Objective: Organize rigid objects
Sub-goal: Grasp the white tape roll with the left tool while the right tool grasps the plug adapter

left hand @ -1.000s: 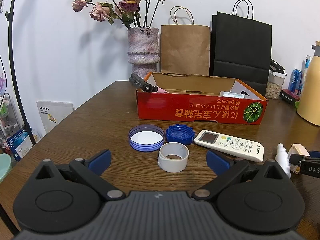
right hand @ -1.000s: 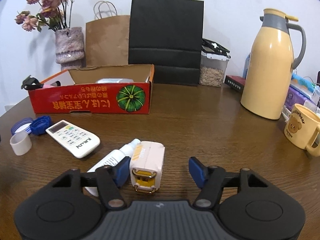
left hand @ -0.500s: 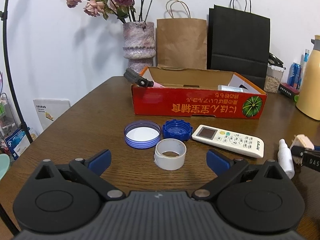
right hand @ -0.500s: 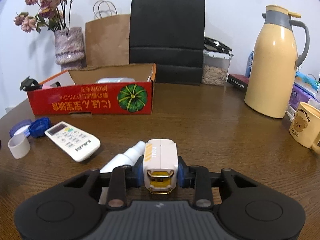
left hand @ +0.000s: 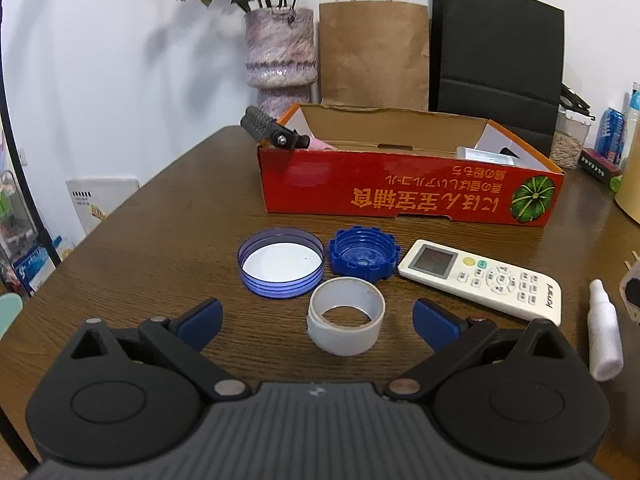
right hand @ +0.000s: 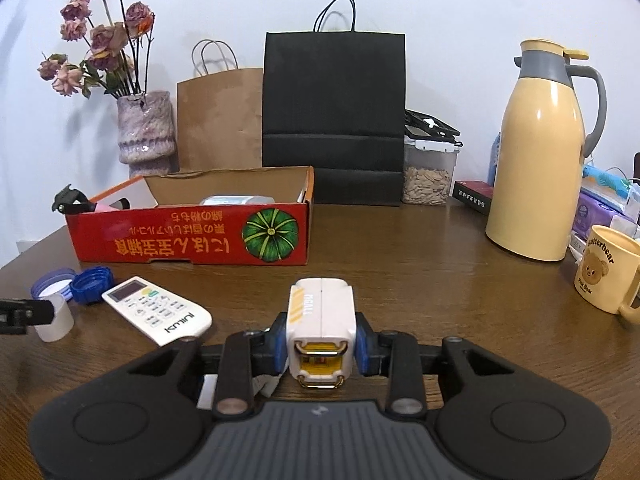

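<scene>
My right gripper (right hand: 321, 348) is shut on a white charger block (right hand: 321, 320) with yellow trim, held a little above the table. My left gripper (left hand: 318, 320) is open, its blue pads on either side of a white tape ring (left hand: 346, 326) without touching it. Beyond the ring lie a clear blue lid (left hand: 281, 262), a blue ribbed cap (left hand: 364, 254) and a white remote (left hand: 480, 280). A white spray bottle (left hand: 604, 336) lies at the right. The red cardboard box (left hand: 408, 196) stands behind, with a black brush (left hand: 272, 132) on its left corner.
A vase of dried roses (right hand: 146, 132), a brown paper bag (right hand: 220, 116) and a black bag (right hand: 334, 116) line the wall. At the right stand a seed container (right hand: 428, 172), a yellow thermos (right hand: 540, 160) and a bear mug (right hand: 608, 276).
My right gripper closed on the charger block and lifted it slightly off the table. My left gripper moved forward and lower, bringing the tape ring between its fingers.
</scene>
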Demonstrator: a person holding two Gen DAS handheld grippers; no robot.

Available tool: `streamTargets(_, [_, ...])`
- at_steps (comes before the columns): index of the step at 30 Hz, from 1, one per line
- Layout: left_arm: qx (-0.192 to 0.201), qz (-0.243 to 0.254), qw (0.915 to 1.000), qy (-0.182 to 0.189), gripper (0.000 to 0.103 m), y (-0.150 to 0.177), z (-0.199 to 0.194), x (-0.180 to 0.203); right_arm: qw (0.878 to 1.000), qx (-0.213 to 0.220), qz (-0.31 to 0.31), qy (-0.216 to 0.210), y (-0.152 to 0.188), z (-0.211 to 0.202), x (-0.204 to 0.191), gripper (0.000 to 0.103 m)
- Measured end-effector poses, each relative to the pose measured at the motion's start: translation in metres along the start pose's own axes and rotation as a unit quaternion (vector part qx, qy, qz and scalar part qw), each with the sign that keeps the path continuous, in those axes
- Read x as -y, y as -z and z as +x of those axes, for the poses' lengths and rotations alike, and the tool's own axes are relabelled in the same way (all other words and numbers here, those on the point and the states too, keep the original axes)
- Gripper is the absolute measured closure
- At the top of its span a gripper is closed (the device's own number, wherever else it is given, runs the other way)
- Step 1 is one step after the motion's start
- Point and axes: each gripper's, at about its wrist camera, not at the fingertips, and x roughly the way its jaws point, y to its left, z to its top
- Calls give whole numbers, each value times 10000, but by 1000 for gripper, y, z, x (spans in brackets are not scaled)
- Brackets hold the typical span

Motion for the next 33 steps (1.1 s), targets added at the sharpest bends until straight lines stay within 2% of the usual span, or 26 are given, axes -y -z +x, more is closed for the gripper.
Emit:
streamTargets(9, [-196,-48,9998,-29,0,-6,21,3,9999,138,-33,-73,0,-2,-2,72])
streamTargets(17, [-204,29,9998,48,1,-7,27,6,9996,237,-65,-119,-2,-2,-6,72])
streamTargets(18, [-207,34,9998,61,3,-7,28,7,9996,242,-66,-124,-2,-1,-6,72])
streamTargets(21, [-245,73,9996,114,18,-7,30,10,9995,265,-78,-145,-3,-1,-8,72])
streamTargets(23, [-294,91,9994,167,32,-7,32,11,9994,281,-95,-151,-3,0,-10,72])
streamTargets(24, [-307,89,9993,196,36,-6,32,11,9994,285,-103,-155,-3,0,-10,72])
streamTargets(26, [-321,84,9991,271,56,-6,33,11,9994,286,-114,-163,-3,0,-12,72])
streamTargets(33, [-195,17,9990,406,58,-7,27,9,9991,358,-150,-177,-3,-1,-15,72])
